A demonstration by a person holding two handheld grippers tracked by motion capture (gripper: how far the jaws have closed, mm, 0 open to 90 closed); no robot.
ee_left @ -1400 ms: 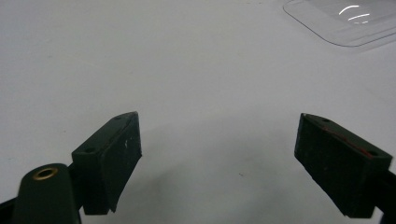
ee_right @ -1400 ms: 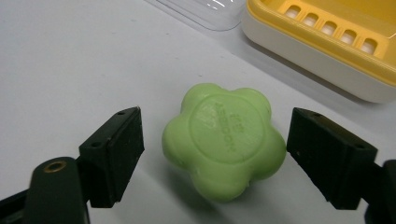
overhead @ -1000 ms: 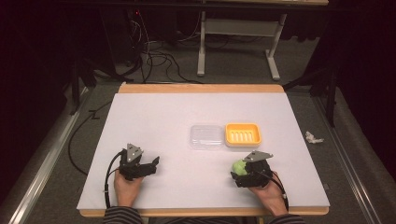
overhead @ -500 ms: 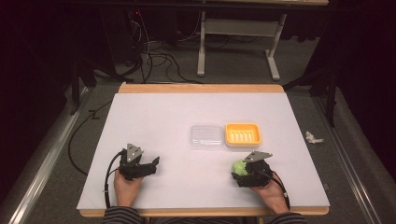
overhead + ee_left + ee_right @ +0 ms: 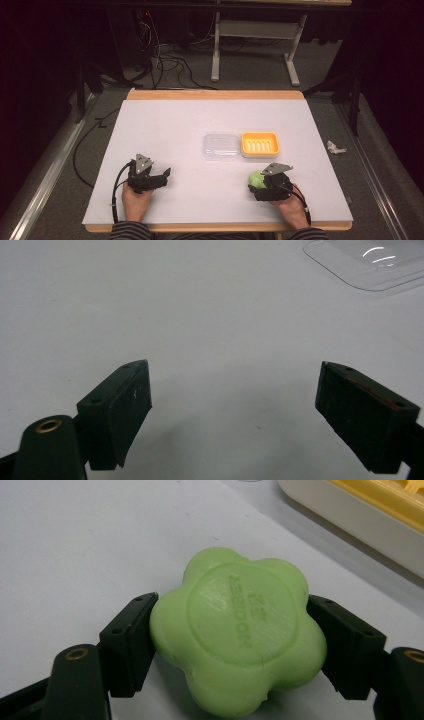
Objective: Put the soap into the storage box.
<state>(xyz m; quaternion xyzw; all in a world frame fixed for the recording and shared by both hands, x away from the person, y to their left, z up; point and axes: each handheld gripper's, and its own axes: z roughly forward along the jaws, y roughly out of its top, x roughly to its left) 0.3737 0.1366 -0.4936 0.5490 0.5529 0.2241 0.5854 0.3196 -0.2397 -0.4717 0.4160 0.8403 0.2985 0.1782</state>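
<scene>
A green flower-shaped soap bar (image 5: 237,627) lies on the white table between the jaws of my right gripper (image 5: 232,645), which is shut on it from both sides. From above, the soap (image 5: 256,179) sits at the front right, just ahead of the right gripper (image 5: 264,185). A yellow soap dish (image 5: 259,144) stands beyond it, and its rim (image 5: 360,510) reaches into the top right of the right gripper view. My left gripper (image 5: 164,176) rests at the front left, open, with bare table between its jaws (image 5: 235,405).
A clear plastic lid (image 5: 221,145) lies left of the yellow dish, and its corner (image 5: 370,262) is visible at top right in the left gripper view. A crumpled white scrap (image 5: 335,147) lies off the table's right edge. Cables and a desk frame stand beyond the far edge.
</scene>
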